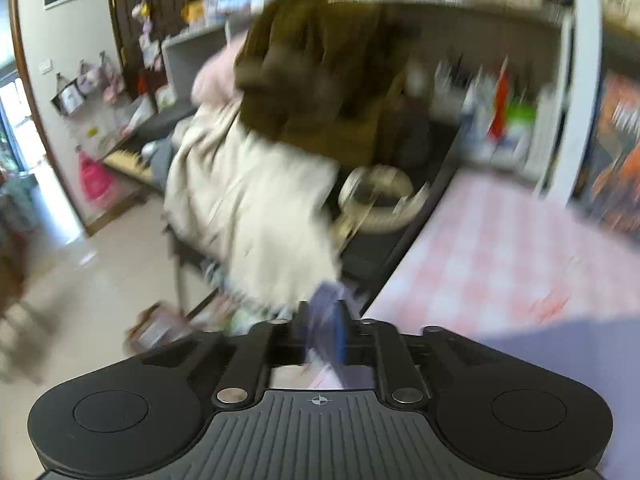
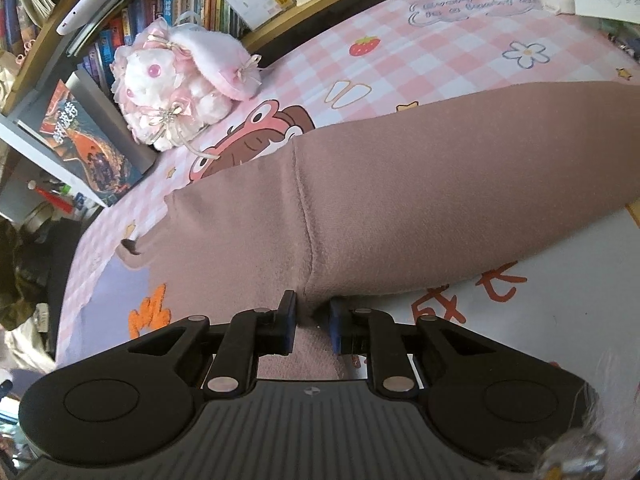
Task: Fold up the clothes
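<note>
A dusty-pink garment [image 2: 400,200] lies spread across the pink checked tablecloth [image 2: 420,52], with a seam running down its middle. My right gripper [image 2: 312,326] stands at the garment's near edge, its blue-padded fingers [image 2: 289,322] closed on a bunched fold of the cloth. The left wrist view is badly blurred. There my left gripper [image 1: 322,328] hangs past the table's left edge [image 1: 400,272], over the floor. A bluish-purple smear shows between its fingers, and I cannot tell whether that is cloth or the pads.
A pink-and-white plush toy [image 2: 180,80] sits at the table's far left, beside a propped book [image 2: 88,148] and bookshelves. Left of the table stands a chair draped with a cream cloth [image 1: 248,200] and a dark brown garment [image 1: 316,72]. A fluffy sleeve cuff [image 2: 580,440] shows bottom right.
</note>
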